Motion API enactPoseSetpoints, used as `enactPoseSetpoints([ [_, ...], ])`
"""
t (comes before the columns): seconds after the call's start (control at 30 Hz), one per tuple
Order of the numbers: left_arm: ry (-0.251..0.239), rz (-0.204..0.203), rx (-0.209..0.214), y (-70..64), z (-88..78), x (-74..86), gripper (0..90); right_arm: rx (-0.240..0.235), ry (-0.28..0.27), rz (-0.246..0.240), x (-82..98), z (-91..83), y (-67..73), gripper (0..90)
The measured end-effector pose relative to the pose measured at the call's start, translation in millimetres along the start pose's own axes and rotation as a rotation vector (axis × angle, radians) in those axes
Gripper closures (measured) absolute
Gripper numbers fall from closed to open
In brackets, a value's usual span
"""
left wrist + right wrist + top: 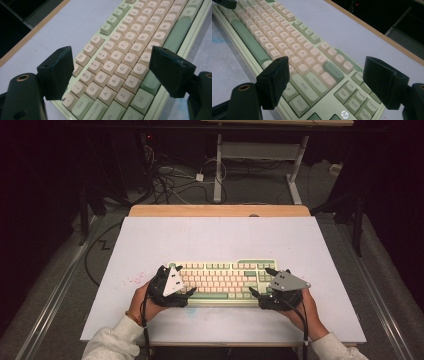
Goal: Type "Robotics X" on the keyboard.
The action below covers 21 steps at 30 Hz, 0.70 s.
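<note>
Keyboard (222, 282) is lying flat on the grey table (220, 240), near the person's edge, long side running across. Cream keys in the middle, green keys at the ends and along the bottom row.

Left gripper (176, 279) is sitting at the keyboard's left end, right gripper (261, 282) at its right end. Both are resting low, 1 hand behind each.

Left gripper view: the 2 black jaws are standing wide apart, nothing pinched, the Tab-to-C block of keys (117, 67) showing in the gap. Right gripper view: jaws likewise spread wide and gripping nothing, Shift and Enter (312, 82) showing between them, the Del and End cluster off toward 1 jaw.

Judgement: the step in hand looks like taking hold of the keyboard by its 2 ends.

To do it well:
- Be lowering each gripper until 1 jaw is passing under the case edge and the other is over the frame, not over keycaps, since caps can pop off or register presses.
- Be closing both sides evenly, so the board is not twisting.
- Be keeping it level when lifting; a 1-sided pull would be skidding it across the smooth table.
</note>
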<state>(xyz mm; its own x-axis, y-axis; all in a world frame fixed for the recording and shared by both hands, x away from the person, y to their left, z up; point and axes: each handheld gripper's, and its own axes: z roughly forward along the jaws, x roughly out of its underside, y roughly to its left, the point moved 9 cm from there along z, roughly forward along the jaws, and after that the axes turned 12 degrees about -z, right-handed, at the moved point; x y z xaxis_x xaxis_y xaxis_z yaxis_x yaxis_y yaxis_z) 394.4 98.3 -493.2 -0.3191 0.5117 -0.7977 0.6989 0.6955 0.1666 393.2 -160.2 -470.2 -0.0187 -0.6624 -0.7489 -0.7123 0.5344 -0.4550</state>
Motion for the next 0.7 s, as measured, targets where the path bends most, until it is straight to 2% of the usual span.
enactPoseSetpoints([
  [0.23,-0.013,0.005,-0.013,0.5,-6.4,1.1,19.6,0.006,-0.009,-0.021,1.4,-8.4,-1.1,22.4],
  [0.7,-0.047,0.009,-0.029,3.7,-21.5,2.8,19.6,0.03,-0.033,-0.021,2.7,-25.1,-6.6,22.3],
])
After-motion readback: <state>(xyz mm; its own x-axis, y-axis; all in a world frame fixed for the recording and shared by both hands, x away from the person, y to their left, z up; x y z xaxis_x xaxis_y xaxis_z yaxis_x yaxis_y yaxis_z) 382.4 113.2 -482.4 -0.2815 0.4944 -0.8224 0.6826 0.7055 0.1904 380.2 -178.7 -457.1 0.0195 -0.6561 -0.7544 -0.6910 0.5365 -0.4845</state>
